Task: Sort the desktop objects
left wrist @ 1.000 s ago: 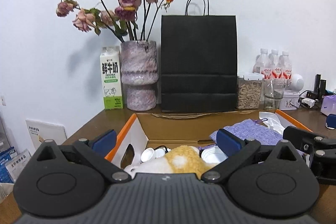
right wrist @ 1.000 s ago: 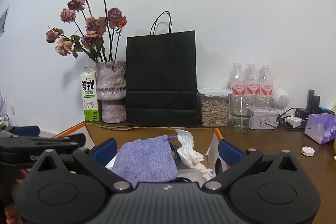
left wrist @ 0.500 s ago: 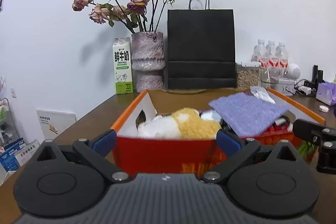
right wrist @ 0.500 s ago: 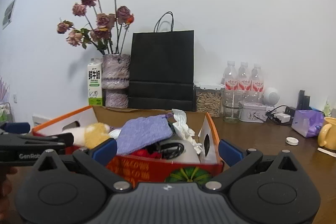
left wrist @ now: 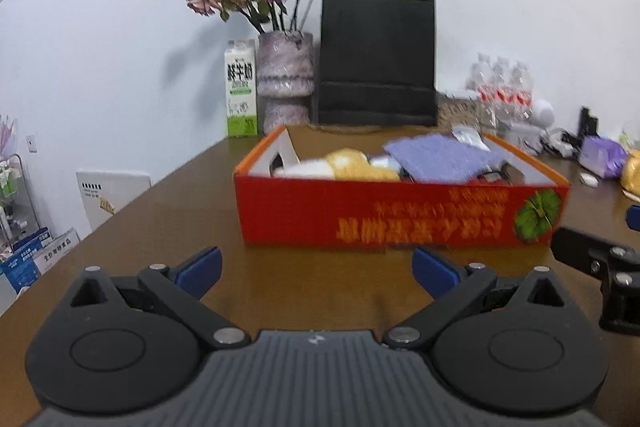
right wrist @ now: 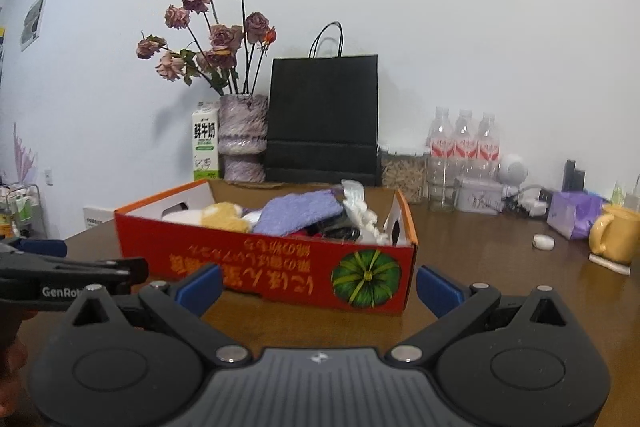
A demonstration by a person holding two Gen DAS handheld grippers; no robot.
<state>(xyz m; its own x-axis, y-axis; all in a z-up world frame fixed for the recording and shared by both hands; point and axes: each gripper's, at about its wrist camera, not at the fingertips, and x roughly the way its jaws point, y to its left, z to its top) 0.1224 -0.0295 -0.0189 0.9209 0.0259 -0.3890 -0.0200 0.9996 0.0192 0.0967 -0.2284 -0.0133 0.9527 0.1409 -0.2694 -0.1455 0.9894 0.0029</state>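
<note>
Brown wooden tabletop [left wrist: 168,211] carries the filled red cardboard box [left wrist: 400,215] just ahead of both tongs, left [left wrist: 316,267] and right [right wrist: 318,285], spread apart and empty; approach low and centred, I'd say.

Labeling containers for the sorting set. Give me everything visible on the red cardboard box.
The red cardboard box is open-topped with orange rims and white inner walls, and stands flat on the brown table. Its near side carries upside-down orange print and a green pumpkin picture. The end walls have cut-out handle holes. It is heaped with items, including a purple cloth and a yellow-and-white plush. Neither gripper touches it.
</note>
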